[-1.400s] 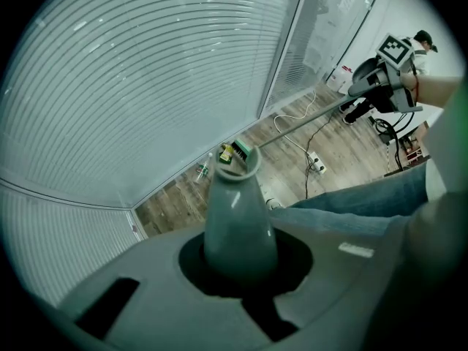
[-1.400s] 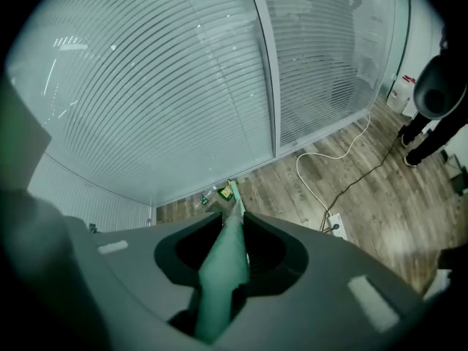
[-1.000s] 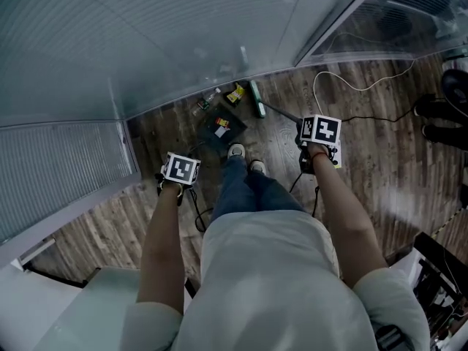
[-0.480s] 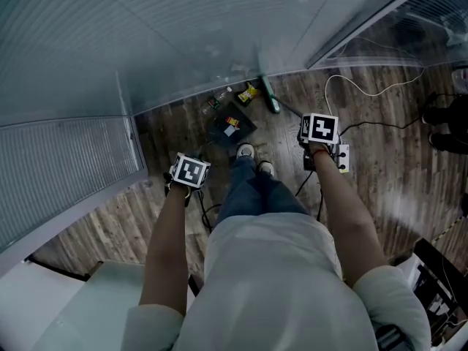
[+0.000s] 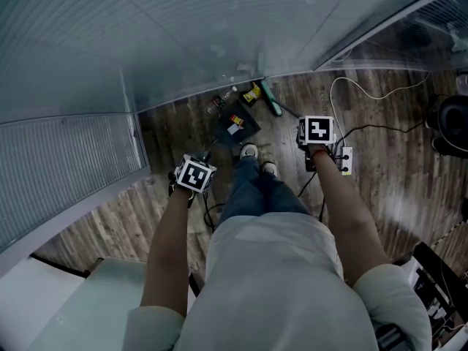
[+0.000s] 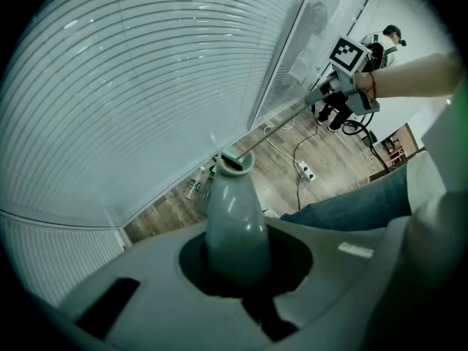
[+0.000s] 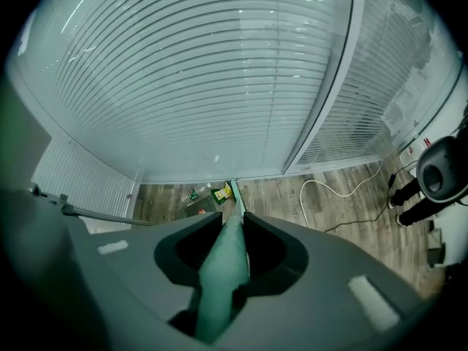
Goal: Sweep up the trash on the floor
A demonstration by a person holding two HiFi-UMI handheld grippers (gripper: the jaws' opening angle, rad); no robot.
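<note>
My left gripper (image 5: 194, 175) is shut on the grey handle (image 6: 232, 218) of a dark dustpan (image 5: 238, 125), which rests on the wooden floor by the glass wall with small bits of trash in it. My right gripper (image 5: 316, 131) is shut on the green broom handle (image 7: 223, 269). The green broom head (image 5: 270, 99) lies on the floor just right of a yellow wrapper (image 5: 252, 93). A small plastic bottle (image 5: 219, 99) lies left of the wrapper, beyond the dustpan. In the left gripper view the right gripper (image 6: 347, 57) holds the broom stick out toward the trash.
A glass wall with blinds (image 5: 183, 42) closes off the far side, forming a corner by the trash. A white cable (image 5: 358, 86) and a power strip (image 5: 344, 159) lie on the floor to the right. The person's shoes (image 5: 250, 152) stand just behind the dustpan.
The whole view has slid a little to the right. The broom head has turned slightly beside the yellow wrapper. Both grippers keep their hold.
</note>
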